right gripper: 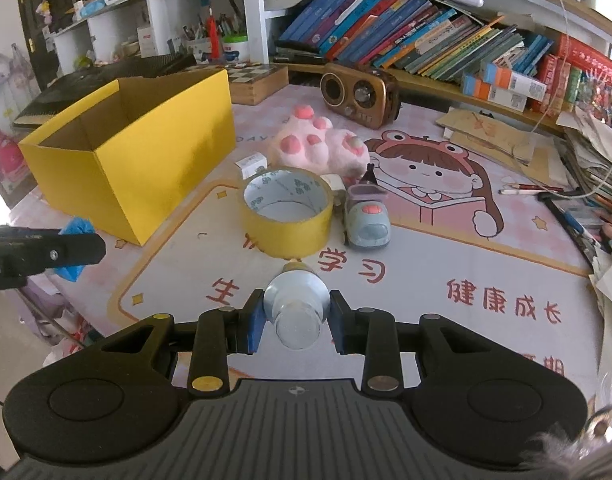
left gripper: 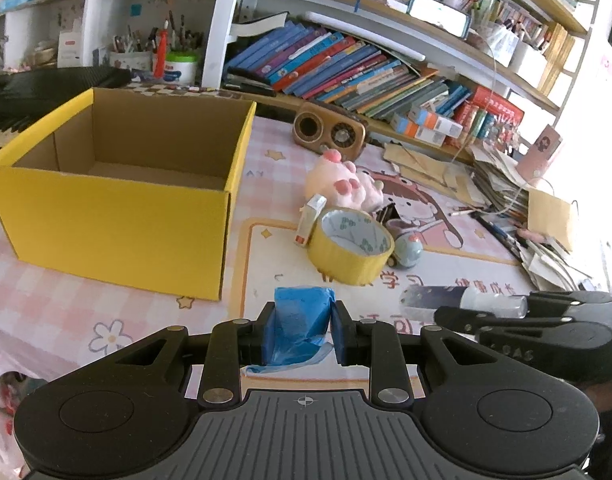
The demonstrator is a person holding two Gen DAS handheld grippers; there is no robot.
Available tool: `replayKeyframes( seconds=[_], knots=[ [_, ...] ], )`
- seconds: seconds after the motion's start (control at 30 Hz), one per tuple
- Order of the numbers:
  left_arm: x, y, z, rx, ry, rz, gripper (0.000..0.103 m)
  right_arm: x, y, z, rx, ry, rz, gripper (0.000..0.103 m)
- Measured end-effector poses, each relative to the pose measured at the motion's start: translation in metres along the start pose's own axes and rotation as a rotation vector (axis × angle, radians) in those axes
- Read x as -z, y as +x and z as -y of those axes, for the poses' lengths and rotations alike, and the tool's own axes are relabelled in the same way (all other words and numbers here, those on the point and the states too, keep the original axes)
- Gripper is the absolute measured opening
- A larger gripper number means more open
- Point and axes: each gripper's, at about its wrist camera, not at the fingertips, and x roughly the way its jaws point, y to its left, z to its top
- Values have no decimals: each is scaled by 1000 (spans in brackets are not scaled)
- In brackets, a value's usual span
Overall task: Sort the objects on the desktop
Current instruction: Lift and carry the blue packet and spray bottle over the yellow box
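Nothing lies in the yellow cardboard box (left gripper: 117, 196) yet as far as its visible floor shows, so by my reading the sort has barely begun, with only the first two items lifted and none delivered. The box stands open-topped at the left of the pink cartoon desk mat (right gripper: 446, 264), and everything else for sorting sits in a cluster just to its right. Largest of that cluster is the pink paw-shaped plush (right gripper: 318, 144), lying near the back, in front of the brown retro radio (right gripper: 360, 94). In front of the plush stands the roll of yellow tape (right gripper: 285, 216), upright on its edge face with the core open to the ceiling. Just beside the tape on its right is the grey toy car (right gripper: 366, 220), and behind the tape a small white carton (right gripper: 250, 163) and a black binder clip (right gripper: 369, 174). The left gripper (left gripper: 299, 330) is closed tight on a roll of blue plastic bags (left gripper: 301, 320), held near the front corner of the box. The right gripper (right gripper: 295, 320) is clamped on a small clear bottle (right gripper: 297, 308), pointing neck-first toward the tape. Five loose things remain on the mat.
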Motion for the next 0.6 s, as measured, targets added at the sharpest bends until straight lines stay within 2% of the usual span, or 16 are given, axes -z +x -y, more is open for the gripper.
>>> replayKeyframes(
  seconds=[0.27, 0.6],
  knots=[
    [13, -22, -18, 43, 21, 0, 26, 13, -25, -28, 19, 36, 4, 30],
    [33, -61, -51, 65, 44, 10, 26, 38, -45, -90, 9, 36, 6, 30]
  ],
)
